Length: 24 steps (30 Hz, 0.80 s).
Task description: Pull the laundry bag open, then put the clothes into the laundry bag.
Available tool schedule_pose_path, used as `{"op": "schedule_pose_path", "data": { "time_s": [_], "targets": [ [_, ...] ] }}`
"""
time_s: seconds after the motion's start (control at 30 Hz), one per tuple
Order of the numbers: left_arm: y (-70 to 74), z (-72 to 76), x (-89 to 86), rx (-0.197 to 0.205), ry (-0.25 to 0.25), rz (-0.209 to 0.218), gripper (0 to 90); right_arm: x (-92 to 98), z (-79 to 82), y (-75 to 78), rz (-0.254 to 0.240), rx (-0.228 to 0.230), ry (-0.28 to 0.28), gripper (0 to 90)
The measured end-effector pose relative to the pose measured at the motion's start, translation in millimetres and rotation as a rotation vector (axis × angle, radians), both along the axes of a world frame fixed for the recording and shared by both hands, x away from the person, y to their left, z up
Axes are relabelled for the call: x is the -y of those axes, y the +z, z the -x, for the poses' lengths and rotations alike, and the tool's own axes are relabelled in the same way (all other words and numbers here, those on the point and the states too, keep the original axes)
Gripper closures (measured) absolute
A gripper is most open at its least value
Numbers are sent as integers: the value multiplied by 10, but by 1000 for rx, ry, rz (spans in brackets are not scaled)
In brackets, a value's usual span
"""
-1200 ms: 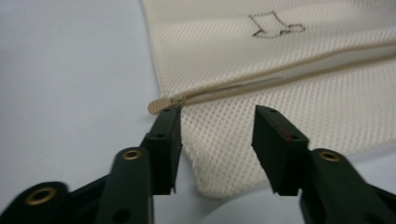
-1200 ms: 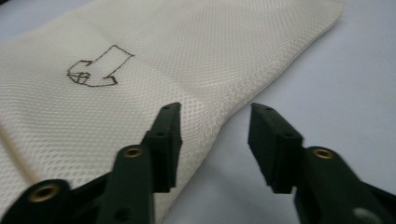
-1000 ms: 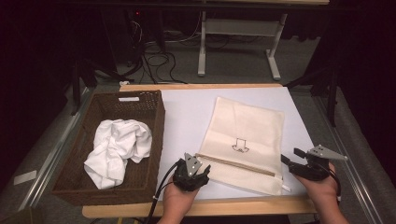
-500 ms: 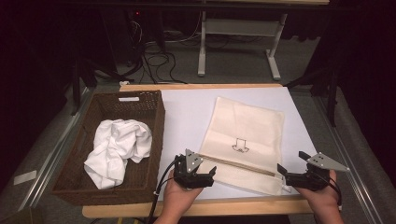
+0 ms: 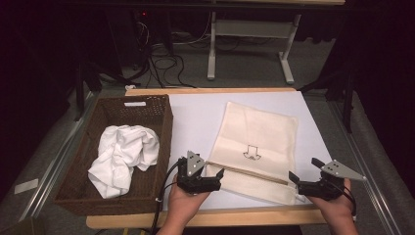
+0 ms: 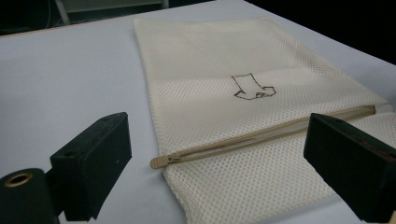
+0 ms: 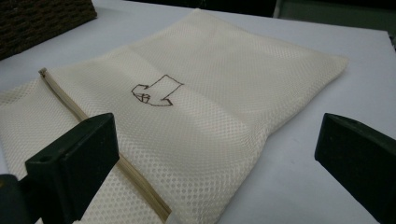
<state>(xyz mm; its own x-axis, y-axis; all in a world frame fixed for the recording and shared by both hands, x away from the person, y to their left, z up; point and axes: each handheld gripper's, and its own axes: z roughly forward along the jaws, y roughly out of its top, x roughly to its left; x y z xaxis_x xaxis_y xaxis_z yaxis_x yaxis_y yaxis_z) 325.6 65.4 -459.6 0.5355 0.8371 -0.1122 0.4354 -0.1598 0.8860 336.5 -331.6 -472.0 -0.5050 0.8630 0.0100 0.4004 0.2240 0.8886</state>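
The cream mesh bag lies flat on the desk, zipper toward the person. The left hand-held gripper and the right hand-held gripper sit at its near corners; both jaws have just been opening, stand wide apart and hold nothing.

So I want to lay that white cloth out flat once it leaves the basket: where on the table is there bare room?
The widest bare patch of the white table surface lies between the dark woven wicker basket and the cream mesh zip bag. A narrow strip runs right of the bag. The near edge is crowded: the left gripper and right gripper hover open at the bag's zipper corners.
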Motion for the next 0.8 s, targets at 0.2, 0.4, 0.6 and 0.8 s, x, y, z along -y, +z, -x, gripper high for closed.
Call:
{"op": "schedule_pose_path", "data": {
  "time_s": [0.2,0.4,0.6,0.8],
  "targets": [
    [82,13,-47,27,10,-25,70,-39,-15,25,26,19,35,5],
    [316,93,-77,70,-2,7,47,8,65,19,26,21,38,5],
    [561,174,-267,78,8,25,41,28,59,53,20,30,32,5],
    [644,227,-514,55,64,33,33,-4,87,58,39,37,55,5]
  ]
}}
